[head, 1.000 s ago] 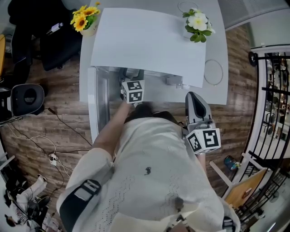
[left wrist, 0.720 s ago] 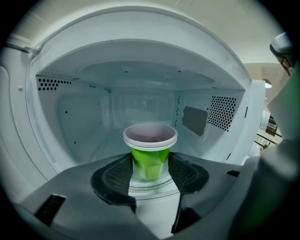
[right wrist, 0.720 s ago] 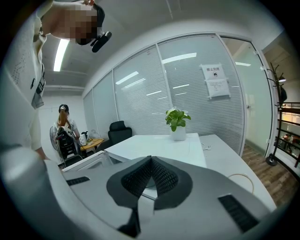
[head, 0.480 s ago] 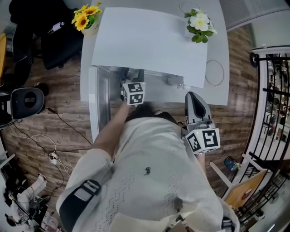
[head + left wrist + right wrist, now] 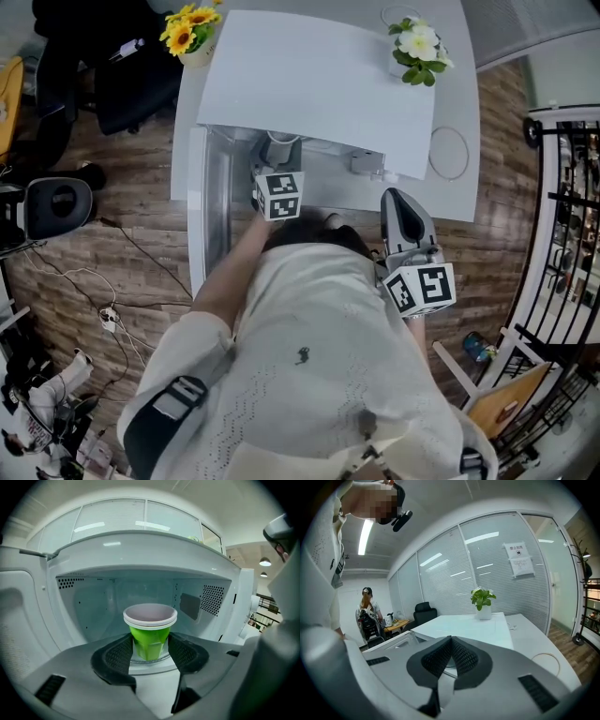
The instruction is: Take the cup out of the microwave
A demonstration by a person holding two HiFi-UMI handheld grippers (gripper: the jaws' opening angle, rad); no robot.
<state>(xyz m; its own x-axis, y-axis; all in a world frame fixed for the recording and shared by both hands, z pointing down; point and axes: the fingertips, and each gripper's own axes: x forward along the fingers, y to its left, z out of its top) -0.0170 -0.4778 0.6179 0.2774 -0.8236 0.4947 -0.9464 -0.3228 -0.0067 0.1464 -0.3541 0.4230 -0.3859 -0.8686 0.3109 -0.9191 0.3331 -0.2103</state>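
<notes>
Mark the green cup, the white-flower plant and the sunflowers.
green cup (image 5: 150, 641): left gripper view, on its green side wall.
white-flower plant (image 5: 418, 42): head view, on the white blossoms.
sunflowers (image 5: 183, 36): head view, on a yellow bloom.

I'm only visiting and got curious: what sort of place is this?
Probably an office or meeting room: glass partition walls with blinds, a black office chair, and a long white table carrying potted flowers and a microwave.

Head view steeply overhead; left gripper view close into microwave (image 5: 93, 606)
</notes>
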